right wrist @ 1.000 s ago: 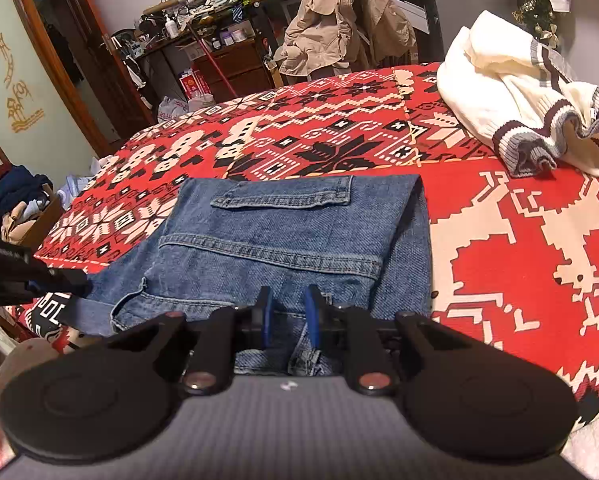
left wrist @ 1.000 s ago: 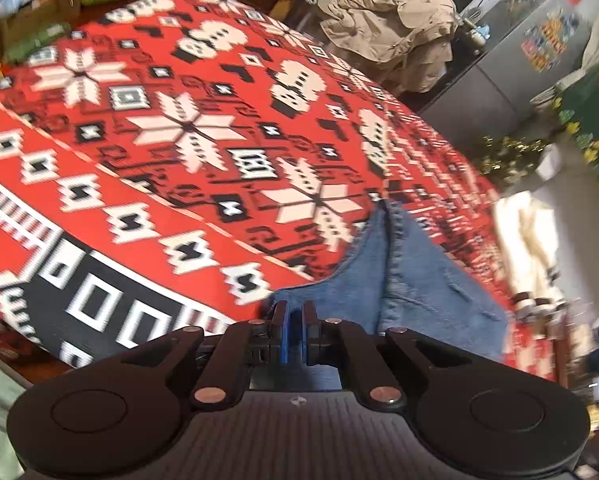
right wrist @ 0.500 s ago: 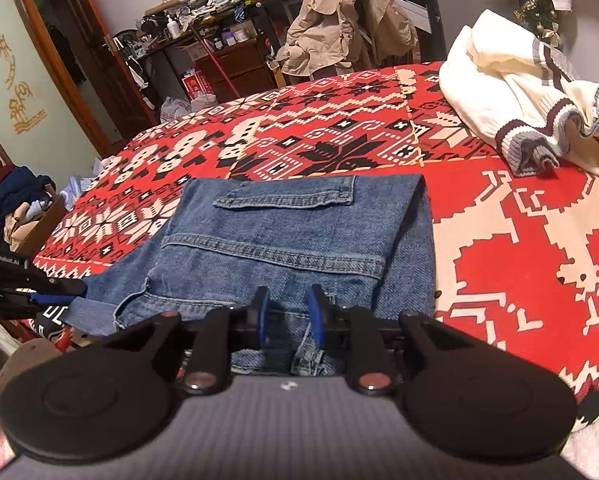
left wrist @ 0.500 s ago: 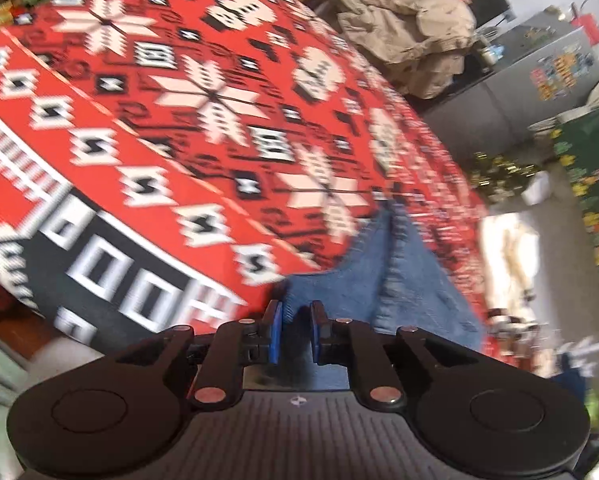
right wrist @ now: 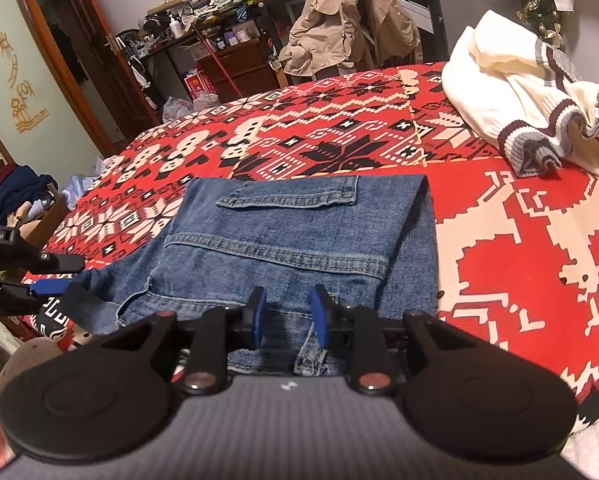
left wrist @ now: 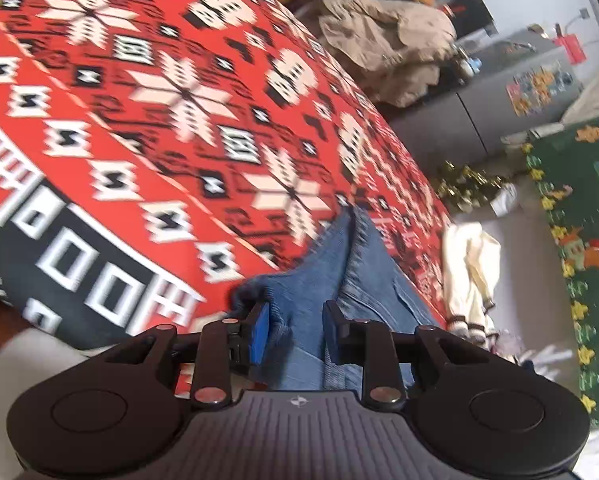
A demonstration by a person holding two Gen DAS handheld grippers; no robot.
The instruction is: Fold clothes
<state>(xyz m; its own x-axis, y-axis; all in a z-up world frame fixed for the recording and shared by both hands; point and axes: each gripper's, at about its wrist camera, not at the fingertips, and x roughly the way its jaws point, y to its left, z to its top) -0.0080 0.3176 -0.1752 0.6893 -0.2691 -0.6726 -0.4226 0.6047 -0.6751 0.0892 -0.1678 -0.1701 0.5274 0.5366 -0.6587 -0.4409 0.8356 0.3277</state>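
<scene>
Folded blue jeans (right wrist: 291, 236) lie on the red patterned blanket (right wrist: 519, 240), pocket side up. My right gripper (right wrist: 287, 310) hovers at their near edge. Its jaws are opening, with denim between the blue pads (right wrist: 257, 314) and no pad pressing on it. My left gripper (left wrist: 295, 322) is at the jeans' left corner (left wrist: 319, 280). Its jaws are opening too, and the fabric lies loose between them. In the right wrist view the left gripper (right wrist: 57, 276) shows at the far left edge.
A cream sweater with striped cuffs (right wrist: 519, 92) lies crumpled at the bed's far right, also visible as the sweater (left wrist: 471, 268). A beige jacket (right wrist: 339, 20) hangs on a chair beyond the bed. A pile of clothes (right wrist: 15, 196) sits beside the bed on the left.
Both grippers' jaws have widened and let the denim go. The left gripper has rolled, so its view of the bed has tilted. The right gripper stayed in place.
</scene>
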